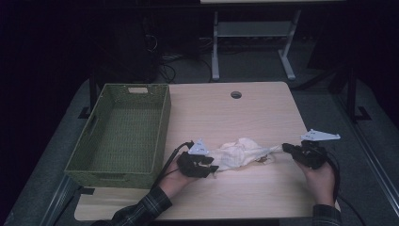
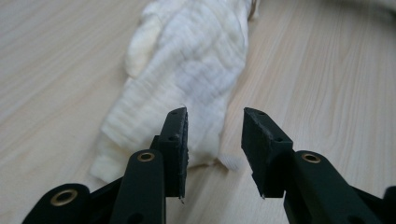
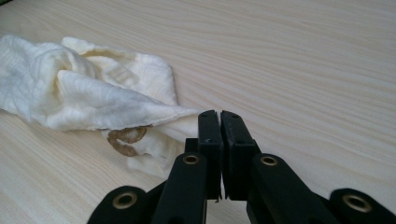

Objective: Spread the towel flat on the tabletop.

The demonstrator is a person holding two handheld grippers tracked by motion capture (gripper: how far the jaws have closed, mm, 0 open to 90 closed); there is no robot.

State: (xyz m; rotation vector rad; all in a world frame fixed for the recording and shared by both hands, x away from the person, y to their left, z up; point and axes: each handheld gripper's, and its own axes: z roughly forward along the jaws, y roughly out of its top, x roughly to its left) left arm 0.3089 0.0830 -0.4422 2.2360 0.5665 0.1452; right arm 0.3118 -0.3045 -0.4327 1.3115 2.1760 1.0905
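In the high view, a crumpled white cloth [image 1: 240, 153] lies on the light wooden tabletop [image 1: 235, 117], in its near half. The left claw [image 1: 210, 165] is at the left end of the cloth, and the right claw [image 1: 285, 148] is at the right end, where the cloth is pulled out into a thin point. A green woven basket [image 1: 123, 132] stands on the left part of the tabletop, just beside the left hand [image 1: 176, 176].

In the left gripper view, the left claw [image 2: 215, 140] is partly open, with a clear gap between the two jaws. The cloth [image 2: 187, 74] lies flat just in front of it, and the near edge reaches under the left jaw. The pads do not press on it.

In the right gripper view, the right claw [image 3: 219, 140] is closed narrow, and it pinches a corner of the cloth [image 3: 93, 100] between the jaws. The rest of the cloth spreads to the left on the tabletop [image 3: 303, 70]. A brown ring stain [image 3: 125, 140] is on the cloth near the claw.
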